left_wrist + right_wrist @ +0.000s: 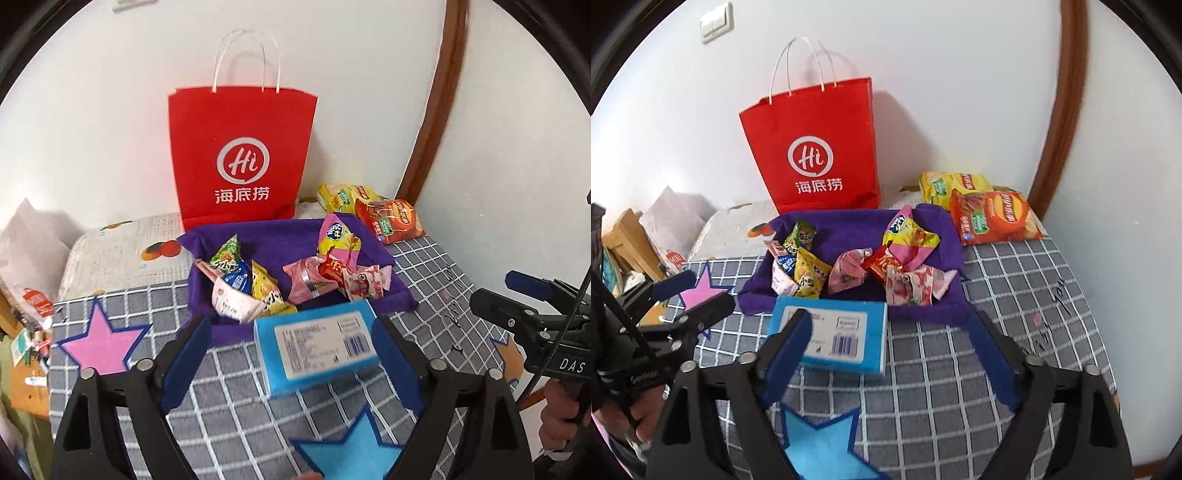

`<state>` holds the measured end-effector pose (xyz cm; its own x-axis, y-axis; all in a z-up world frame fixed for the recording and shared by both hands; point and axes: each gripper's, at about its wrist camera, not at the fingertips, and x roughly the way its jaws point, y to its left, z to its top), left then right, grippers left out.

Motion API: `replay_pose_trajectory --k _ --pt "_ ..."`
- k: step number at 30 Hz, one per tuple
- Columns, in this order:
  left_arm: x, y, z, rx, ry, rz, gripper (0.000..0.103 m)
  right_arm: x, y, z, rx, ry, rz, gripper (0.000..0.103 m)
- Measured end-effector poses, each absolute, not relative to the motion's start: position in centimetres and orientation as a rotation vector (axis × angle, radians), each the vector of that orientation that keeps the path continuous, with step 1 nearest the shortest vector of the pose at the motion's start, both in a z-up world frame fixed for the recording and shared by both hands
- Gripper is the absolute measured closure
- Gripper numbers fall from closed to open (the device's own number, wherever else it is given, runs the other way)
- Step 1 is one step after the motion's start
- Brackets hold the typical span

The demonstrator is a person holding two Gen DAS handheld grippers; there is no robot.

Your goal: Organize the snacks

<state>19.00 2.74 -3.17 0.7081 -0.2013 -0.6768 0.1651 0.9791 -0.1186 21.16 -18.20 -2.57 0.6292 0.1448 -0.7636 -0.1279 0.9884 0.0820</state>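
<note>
While the blue box lies flat just before the purple tray, long axis crosswise, the left hand-held gripper straddles it, jaws spread; the right hand-held gripper hangs spread, farther off.

Checked bed, purple tray, blue box

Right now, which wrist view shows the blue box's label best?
The left wrist view: the blue box lies unobstructed between the open fingers, its whole white label and barcode visible. In the right wrist view the box is partly covered by that gripper's own finger pad, hiding the label's left part.
</note>
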Motion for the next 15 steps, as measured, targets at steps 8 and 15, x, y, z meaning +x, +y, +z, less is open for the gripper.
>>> replay_pose_trajectory --k 8,15 --pt "12.8 2.3 -1.6 -0.049 0.730 -0.141 0.005 14.8 -19.8 -1.7 0.043 0.860 0.092 0.005" --pt "8.1 0.9 -0.4 -0.040 0.696 -0.131 0.005 10.0 -21.3 -0.3 0.070 0.819 0.077 0.005"
